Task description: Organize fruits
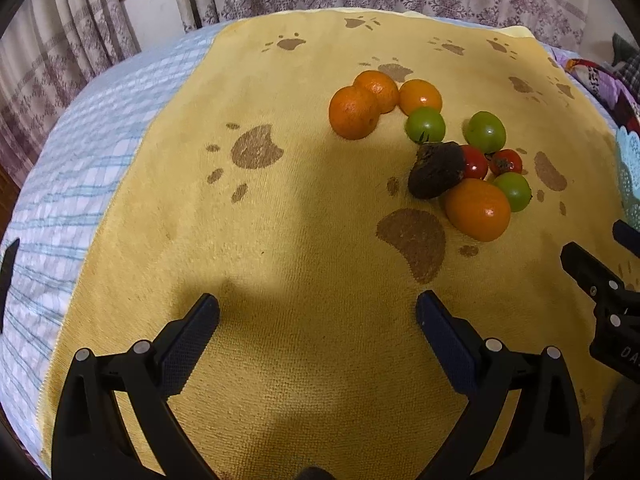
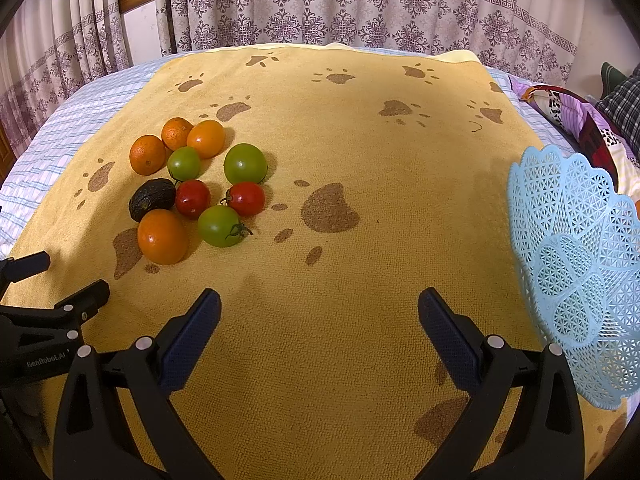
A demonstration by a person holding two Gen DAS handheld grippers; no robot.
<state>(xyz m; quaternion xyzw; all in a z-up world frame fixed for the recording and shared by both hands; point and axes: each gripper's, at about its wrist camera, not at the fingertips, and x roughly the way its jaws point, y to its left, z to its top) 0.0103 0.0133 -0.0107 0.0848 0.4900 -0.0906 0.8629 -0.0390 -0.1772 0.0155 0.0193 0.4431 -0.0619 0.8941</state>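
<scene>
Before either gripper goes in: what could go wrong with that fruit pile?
1. The fruits touch: closing on the near orange could nudge the dark avocado and the red tomato away.
2. Round fruit on the soft yellow towel may roll.
3. The blue basket stands tilted at the far right; it could tip when loaded.

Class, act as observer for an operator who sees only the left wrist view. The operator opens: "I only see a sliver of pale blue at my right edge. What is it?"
Observer: A pale blue lattice basket, standing tilted on the towel's right side.
Operator: Any fruit in it?
Observer: An orange sliver shows past its rim; I cannot tell what it is.
Operator: Is the right gripper holding anything?
Observer: No, the right gripper is open and empty, apart from the fruit pile.
</scene>
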